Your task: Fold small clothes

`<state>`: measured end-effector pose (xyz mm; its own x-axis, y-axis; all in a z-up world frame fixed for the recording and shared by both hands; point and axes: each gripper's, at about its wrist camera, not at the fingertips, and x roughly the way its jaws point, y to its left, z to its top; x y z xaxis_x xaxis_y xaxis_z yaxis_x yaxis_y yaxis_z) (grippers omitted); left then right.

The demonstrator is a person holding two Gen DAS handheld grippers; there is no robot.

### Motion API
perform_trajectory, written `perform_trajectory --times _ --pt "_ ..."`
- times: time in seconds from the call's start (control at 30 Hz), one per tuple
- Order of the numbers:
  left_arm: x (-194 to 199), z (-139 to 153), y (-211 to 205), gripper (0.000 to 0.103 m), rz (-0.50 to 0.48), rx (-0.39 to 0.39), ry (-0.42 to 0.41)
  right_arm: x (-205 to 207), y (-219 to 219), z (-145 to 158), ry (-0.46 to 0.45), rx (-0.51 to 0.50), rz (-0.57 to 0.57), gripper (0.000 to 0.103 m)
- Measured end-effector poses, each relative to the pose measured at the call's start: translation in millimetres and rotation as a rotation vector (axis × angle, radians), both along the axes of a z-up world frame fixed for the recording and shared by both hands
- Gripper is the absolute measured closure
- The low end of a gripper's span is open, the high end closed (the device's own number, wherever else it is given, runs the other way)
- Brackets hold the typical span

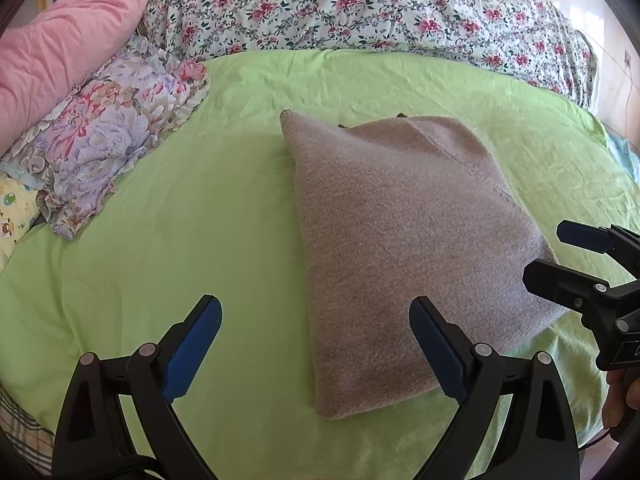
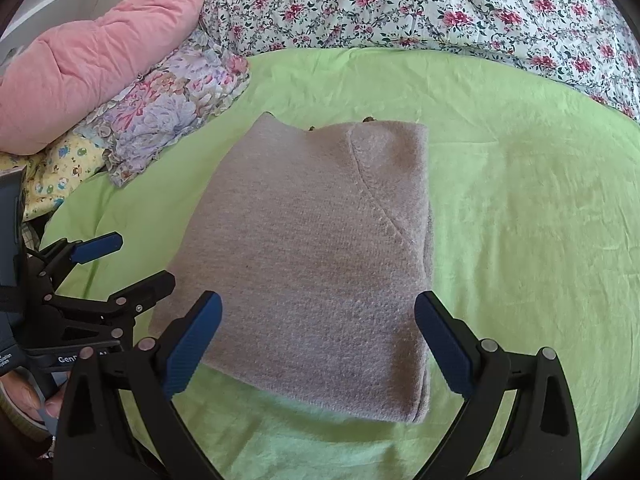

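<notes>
A grey-mauve knit sweater (image 1: 404, 240) lies folded into a compact rectangle on the green bedsheet (image 1: 200, 220); it also shows in the right wrist view (image 2: 320, 248). My left gripper (image 1: 316, 320) is open and empty, hovering over the sweater's near left edge. My right gripper (image 2: 318, 316) is open and empty above the sweater's near edge. The right gripper also shows at the right of the left wrist view (image 1: 556, 252), and the left gripper at the left of the right wrist view (image 2: 144, 260).
A floral quilt (image 1: 360, 4) is heaped along the far side of the bed. A pink duvet (image 1: 68, 40) and a purple flowered pillow (image 1: 108, 136) lie at the left, with a yellow printed cloth (image 2: 60, 168) beside them.
</notes>
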<state>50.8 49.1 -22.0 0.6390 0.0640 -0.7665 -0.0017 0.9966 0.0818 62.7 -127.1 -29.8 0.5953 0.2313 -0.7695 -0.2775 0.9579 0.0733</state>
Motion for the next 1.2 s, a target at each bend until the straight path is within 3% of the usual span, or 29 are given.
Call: perform_trajectory --times 1.2 --pt "-4.9 1.7 -2.1 0.007 -0.009 -0.011 -0.005 -5.7 4.2 4.6 -0.004 0.013 0.004 0.006"
